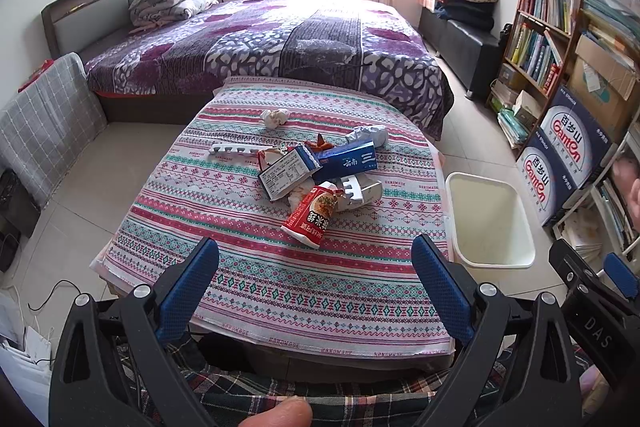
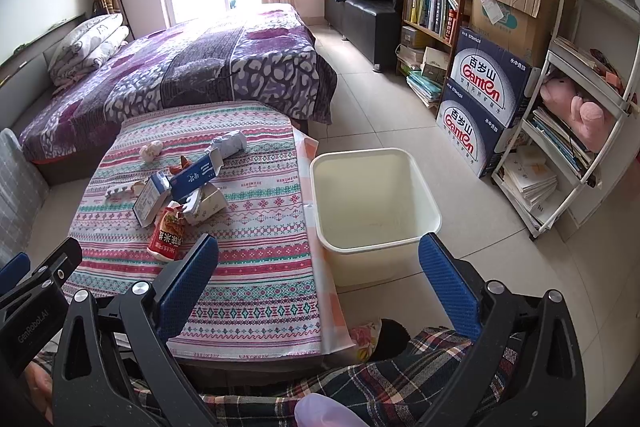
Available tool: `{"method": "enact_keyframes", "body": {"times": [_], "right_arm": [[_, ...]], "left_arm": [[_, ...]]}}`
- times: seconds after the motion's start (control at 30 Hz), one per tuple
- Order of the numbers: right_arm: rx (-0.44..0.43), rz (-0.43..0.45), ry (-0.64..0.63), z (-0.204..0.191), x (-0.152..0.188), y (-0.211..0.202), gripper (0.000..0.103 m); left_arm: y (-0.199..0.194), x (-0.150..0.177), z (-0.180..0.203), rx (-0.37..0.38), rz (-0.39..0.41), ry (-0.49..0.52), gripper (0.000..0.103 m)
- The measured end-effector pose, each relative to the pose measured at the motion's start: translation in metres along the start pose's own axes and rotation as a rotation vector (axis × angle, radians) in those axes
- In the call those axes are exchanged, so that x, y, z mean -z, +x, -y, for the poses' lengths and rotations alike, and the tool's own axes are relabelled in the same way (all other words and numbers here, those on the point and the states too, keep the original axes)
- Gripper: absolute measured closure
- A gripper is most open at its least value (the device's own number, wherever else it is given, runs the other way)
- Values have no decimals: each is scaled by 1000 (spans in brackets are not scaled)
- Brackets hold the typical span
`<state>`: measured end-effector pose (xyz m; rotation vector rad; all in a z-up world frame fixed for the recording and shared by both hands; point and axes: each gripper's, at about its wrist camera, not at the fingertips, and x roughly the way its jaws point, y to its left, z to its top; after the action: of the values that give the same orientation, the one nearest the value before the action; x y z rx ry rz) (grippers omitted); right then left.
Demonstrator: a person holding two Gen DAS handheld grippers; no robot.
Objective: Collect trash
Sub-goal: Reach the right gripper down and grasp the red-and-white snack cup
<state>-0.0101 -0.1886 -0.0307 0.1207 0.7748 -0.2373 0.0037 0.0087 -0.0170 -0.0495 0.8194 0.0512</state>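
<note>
1. Held the left gripper (image 1: 314, 279) low at the near edge of the table (image 1: 280, 291), fingers spread wide with nothing between them; likely a ready stance ahead of a first pick.
2. Held the right gripper (image 2: 318, 279) further right, between table and bin (image 2: 376, 195), fingers just as wide and empty.
3. Found the trash heaped mid-table: red snack packet (image 1: 310, 213) nearest, blue carton (image 1: 348, 159) and opened blue-and-white box (image 1: 288, 173) overlapping behind it, crumpled paper ball (image 1: 274, 117) apart at the far side.
4. Stood the cream bin on the floor just beside the table's right edge, mouth up and apparently empty; presumably placed for short drops.
5. Read the packet's long axis as running from near-left to far-right, torn end pointing away toward the heap.
6. Read the carton's long axis as roughly crosswise, slightly raised toward the right.
</note>
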Motion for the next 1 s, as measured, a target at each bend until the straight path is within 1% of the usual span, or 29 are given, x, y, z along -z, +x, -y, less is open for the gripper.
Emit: {"method": "enact_keyframes", "body": {"times": [0.3,0.43,0.5,0.6,0.7,0.77,0.87,0.93,1.0], "right_arm": [[0,2,-1,-1,-2,0,7],[-6,-3,-4,-1,-3,3,7],[-16,-10,-5,-3,-7,6,7],[-54,-30,-5,-8,-19,16,7],[-83,-63,-15,-17,-37,32,7],[-86,-74,-28,-26,-48,42,7],[-97,-107,-38,-37,-65,63,7],[-120,-152,-35,-45,-74,81,7],[-141,-204,-22,-53,-83,103,7]], "left_arm": [[0,0,0,-1,0,-1,9],[5,-5,-4,-10,-2,-4,9],[9,-10,-7,-16,-1,-7,9],[19,-25,-12,-31,3,-6,9],[33,-43,-20,-39,1,-3,9],[45,-55,-27,-42,-6,-6,9],[73,-77,-44,-31,-43,-53,7],[96,-90,-56,4,-92,-96,7],[123,-100,-65,49,-159,-105,7]]}}
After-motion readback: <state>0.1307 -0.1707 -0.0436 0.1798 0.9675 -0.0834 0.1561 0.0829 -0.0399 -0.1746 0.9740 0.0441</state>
